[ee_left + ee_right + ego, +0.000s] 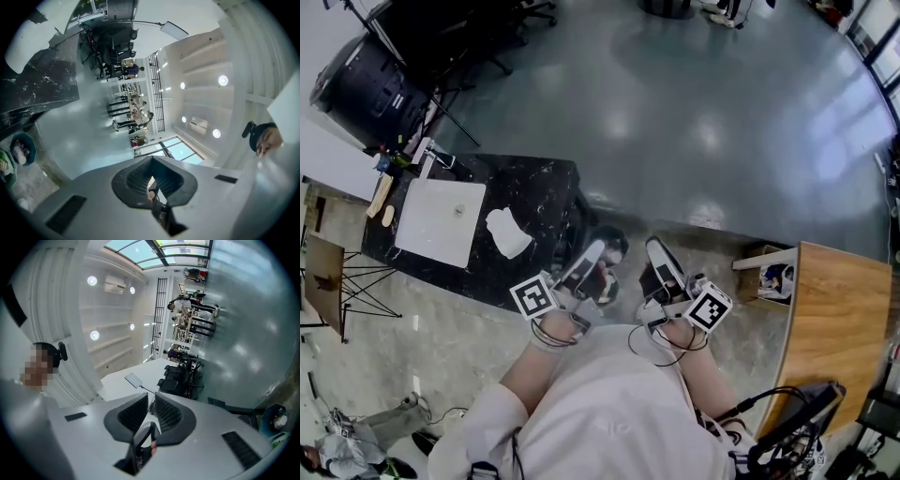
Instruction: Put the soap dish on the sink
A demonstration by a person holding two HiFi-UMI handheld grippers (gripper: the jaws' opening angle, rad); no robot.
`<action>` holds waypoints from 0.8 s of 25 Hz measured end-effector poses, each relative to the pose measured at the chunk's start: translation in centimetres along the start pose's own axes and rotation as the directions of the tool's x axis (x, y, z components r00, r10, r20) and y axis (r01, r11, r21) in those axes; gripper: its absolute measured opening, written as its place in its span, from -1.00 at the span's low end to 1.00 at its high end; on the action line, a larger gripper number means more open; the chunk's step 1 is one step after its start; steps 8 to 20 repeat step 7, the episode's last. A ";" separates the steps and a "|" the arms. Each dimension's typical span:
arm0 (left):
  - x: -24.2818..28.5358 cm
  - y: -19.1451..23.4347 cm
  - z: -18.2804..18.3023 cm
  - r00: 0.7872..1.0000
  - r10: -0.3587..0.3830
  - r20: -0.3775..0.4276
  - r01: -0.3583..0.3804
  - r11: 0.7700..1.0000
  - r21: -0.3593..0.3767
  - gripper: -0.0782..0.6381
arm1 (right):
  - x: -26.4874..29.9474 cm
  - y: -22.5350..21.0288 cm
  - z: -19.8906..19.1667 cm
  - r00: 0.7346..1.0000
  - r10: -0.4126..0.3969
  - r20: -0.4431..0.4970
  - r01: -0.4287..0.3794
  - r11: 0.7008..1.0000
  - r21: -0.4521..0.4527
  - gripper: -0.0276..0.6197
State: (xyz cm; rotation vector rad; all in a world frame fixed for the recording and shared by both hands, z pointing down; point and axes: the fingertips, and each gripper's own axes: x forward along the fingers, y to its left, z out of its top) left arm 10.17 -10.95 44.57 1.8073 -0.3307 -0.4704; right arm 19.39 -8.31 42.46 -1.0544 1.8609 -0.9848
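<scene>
The white soap dish (508, 232) lies on the black marble counter (546, 192), just right of the white square sink (441, 220). Both grippers are held close to the person's chest, well short of the counter. In the head view my left gripper (598, 264) points toward the counter's near corner. Its jaws are pressed together with nothing between them (151, 161). My right gripper (661, 267) is beside it, to the right. Its pads stand a thin slit apart and hold nothing (150, 401).
A wooden table (839, 319) stands at the right with a small bin (773, 279) beside it. A black drum-shaped object on a stand (366, 84) is behind the counter. In the left gripper view the counter (37, 84) fills the left edge.
</scene>
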 end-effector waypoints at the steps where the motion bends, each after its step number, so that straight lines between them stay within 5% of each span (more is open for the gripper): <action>1: 0.0 0.1 0.0 1.000 0.001 -0.002 -0.001 1.000 -0.006 -0.76 | 0.0 0.0 -0.1 1.000 0.000 -0.002 0.000 1.000 0.001 -0.73; 20: 0.0 0.3 0.0 1.000 -0.012 0.001 0.012 0.999 -0.037 -0.76 | 0.3 -0.3 -0.3 1.000 -0.003 -0.012 0.003 1.000 0.005 -0.73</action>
